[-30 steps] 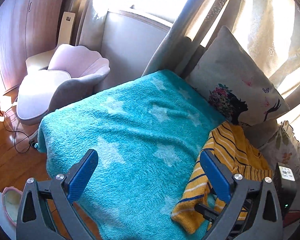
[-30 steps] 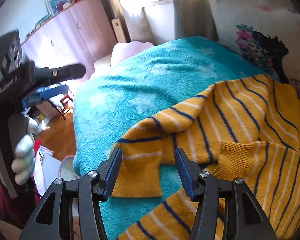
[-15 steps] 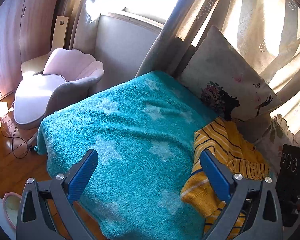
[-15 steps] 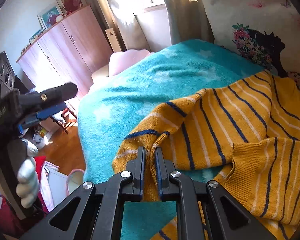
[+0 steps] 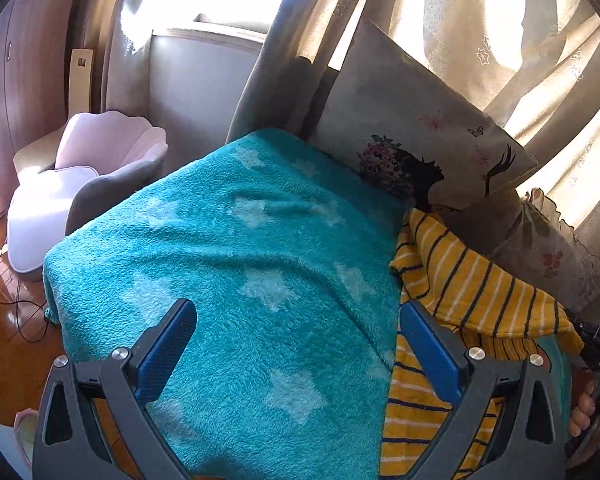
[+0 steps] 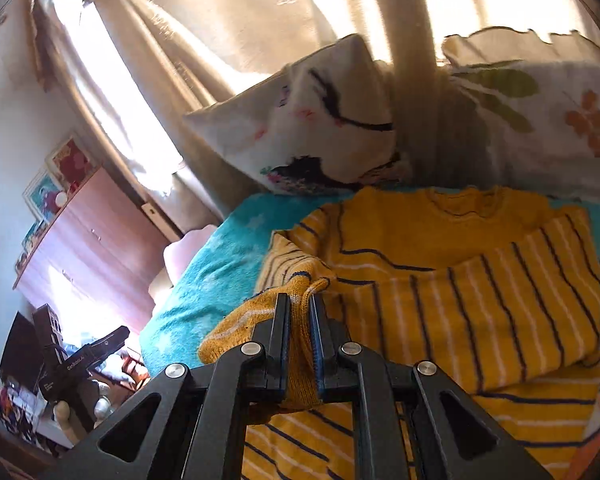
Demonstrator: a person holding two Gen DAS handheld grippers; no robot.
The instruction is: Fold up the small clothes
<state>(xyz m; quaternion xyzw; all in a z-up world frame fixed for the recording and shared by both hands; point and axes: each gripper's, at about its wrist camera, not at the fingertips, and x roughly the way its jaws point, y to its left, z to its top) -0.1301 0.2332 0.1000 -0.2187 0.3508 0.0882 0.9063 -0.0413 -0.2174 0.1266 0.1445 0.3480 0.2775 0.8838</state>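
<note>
Knit cuff pinched tight in the right gripper (image 6: 299, 312) — jaws pressed together on a bunched sleeve end of the yellow striped sweater (image 6: 460, 280), the fabric rucked up between the pads and lifted over the body of the garment. Judged purpose: carrying the sleeve inward across the torso for a fold, hence the grip at the very end, where the cloth trails cleanly. The sweater lies on the right side of the teal blanket (image 5: 240, 280), its collar toward the pillows, lower hem nearest the camera, one layer already doubled over the chest. The left gripper (image 5: 296, 352) hangs above the blanket with jaws spread wide, nothing between them, its right finger just beside the sweater's left edge — likely waiting to pin or take the other side. Open room: a broad bare stretch of blanket left of the garment, good for sliding or laying flat. Tighter on the far side, where the printed pillow (image 5: 412, 128) leans against the curtain (image 5: 520, 40) and a floral pillow (image 6: 540, 120) sits just beyond the collar. Blanket's left edge drops off toward the pink chair (image 5: 80, 184) and the wooden floor.
</note>
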